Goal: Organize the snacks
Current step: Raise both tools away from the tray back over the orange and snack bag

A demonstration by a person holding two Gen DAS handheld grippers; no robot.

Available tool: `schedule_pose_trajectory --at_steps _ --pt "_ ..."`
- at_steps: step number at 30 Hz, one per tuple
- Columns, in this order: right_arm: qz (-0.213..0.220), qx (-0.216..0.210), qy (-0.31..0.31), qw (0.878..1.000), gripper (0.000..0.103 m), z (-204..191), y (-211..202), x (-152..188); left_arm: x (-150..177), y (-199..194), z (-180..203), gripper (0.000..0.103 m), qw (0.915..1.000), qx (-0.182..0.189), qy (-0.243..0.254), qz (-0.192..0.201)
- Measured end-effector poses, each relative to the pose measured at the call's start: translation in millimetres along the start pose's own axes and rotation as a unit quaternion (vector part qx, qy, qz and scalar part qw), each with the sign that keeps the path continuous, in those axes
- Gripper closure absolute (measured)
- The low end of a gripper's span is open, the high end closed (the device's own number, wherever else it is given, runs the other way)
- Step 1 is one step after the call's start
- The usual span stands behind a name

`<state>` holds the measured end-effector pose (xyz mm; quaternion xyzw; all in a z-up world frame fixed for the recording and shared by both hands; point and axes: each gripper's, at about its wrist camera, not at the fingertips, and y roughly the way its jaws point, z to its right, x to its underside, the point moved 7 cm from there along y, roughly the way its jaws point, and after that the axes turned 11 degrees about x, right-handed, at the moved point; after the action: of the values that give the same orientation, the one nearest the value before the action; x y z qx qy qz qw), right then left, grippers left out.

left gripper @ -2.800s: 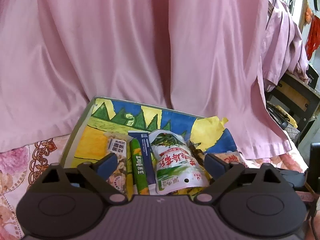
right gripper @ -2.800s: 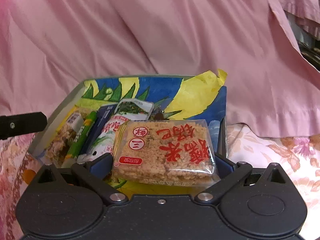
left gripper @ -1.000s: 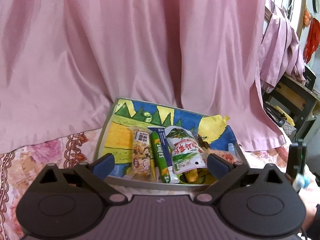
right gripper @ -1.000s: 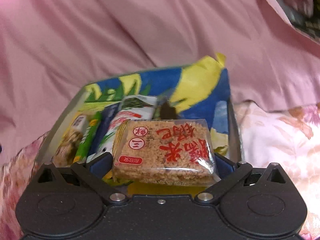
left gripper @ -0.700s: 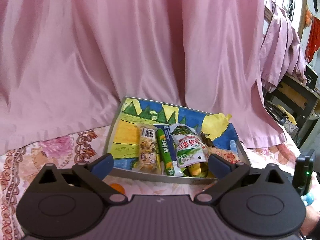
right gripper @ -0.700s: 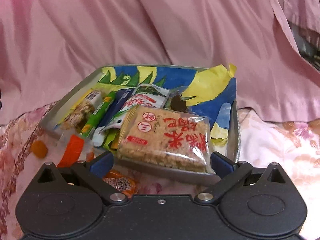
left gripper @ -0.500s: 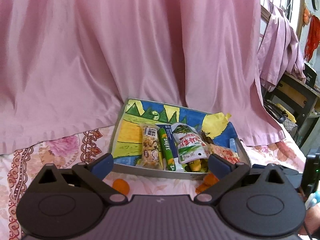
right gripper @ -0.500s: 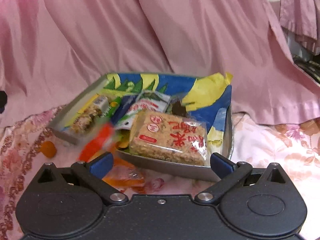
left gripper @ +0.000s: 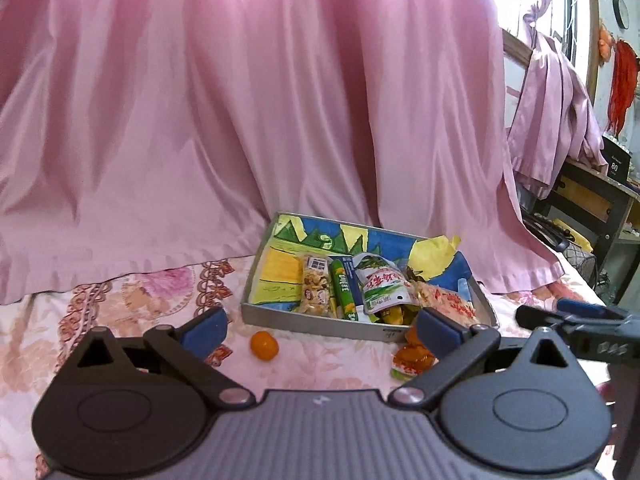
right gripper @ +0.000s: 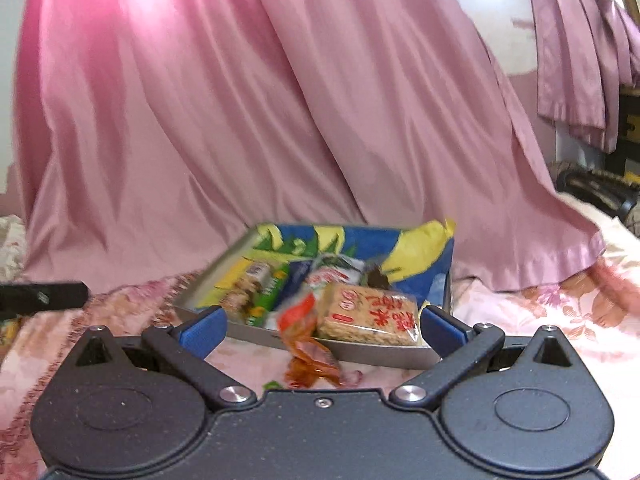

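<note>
Pink satin curtain (left gripper: 280, 100) hangs in soft folds behind everything, falling onto the flowered cloth of the surface (left gripper: 120, 304). Ahead of my left hand-held gripper (left gripper: 320, 326), whose blue-tipped fingers stand wide apart with nothing between them, sits the shallow metal tray (left gripper: 320, 326), lined with a bright painted paper. Inside it lie a nut bar (left gripper: 316, 288), a green stick pack (left gripper: 343, 290), a glossy white-and-green pouch (left gripper: 382, 290) and, at the right end, a square rice cake pack (right gripper: 370, 316) in clear crinkly wrap. A small round orange (left gripper: 264, 345) rests on the cloth just in front of the tray, between my left fingers. My right hand-held gripper (right gripper: 322, 326) is also spread open and empty; an orange-red wrapper (right gripper: 308, 354), blurred, lies between its fingers at the tray's near rim.
</note>
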<state>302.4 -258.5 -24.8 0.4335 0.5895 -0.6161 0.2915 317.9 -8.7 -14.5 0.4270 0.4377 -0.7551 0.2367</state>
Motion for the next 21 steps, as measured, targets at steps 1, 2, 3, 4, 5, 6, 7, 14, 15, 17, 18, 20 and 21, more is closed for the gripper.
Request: schedule_pose_trajectory --at_steps 1,2,3,4,5,6,7,14,15,17,18,20,21 --pt "0.006 -0.003 0.000 1.000 0.001 -1 -10 -1 2 -6 2 0.000 1.0000 -0.002 0.002 0.005" --pt "0.012 -0.006 0.001 1.000 0.001 -1 -20 -3 5 -12 4 0.000 0.9999 -0.004 0.004 0.010" --pt "0.018 -0.008 0.001 1.000 0.001 -2 -30 -4 7 -18 5 0.000 0.9999 -0.006 0.005 0.014" --pt "0.023 -0.009 0.002 1.000 0.001 -2 -40 -4 11 -24 8 0.000 0.9998 -0.007 0.008 0.017" --pt "0.028 -0.011 0.003 1.000 0.001 -2 -49 -4 14 -29 10 0.000 0.9997 -0.010 0.011 0.019" --pt "0.032 -0.011 0.004 0.999 0.001 -3 -58 -4 17 -35 12 0.000 0.9996 -0.012 0.014 0.021" --pt "0.038 -0.012 0.005 0.999 0.001 -3 -67 -4 21 -40 15 0.000 0.9995 -0.011 0.016 0.024" --pt "0.067 -0.006 0.011 0.998 0.001 -3 -120 10 45 -74 24 0.000 0.9992 -0.018 0.019 0.031" --pt "0.068 -0.005 0.010 0.998 0.001 -2 -125 14 49 -79 24 0.000 0.9992 -0.020 0.019 0.030" --pt "0.070 0.003 0.005 0.998 0.001 -3 -135 23 55 -87 23 0.000 0.9991 -0.025 0.016 0.031" --pt "0.072 0.005 0.004 0.997 0.001 -3 -140 27 58 -91 21 0.000 0.9990 -0.027 0.014 0.032" --pt "0.074 0.008 0.002 0.997 0.001 -3 -148 35 63 -97 20 0.000 0.9988 -0.032 0.015 0.034" --pt "0.076 0.009 0.001 0.997 0.001 -3 -152 38 66 -99 20 0.000 0.9988 -0.033 0.017 0.032"
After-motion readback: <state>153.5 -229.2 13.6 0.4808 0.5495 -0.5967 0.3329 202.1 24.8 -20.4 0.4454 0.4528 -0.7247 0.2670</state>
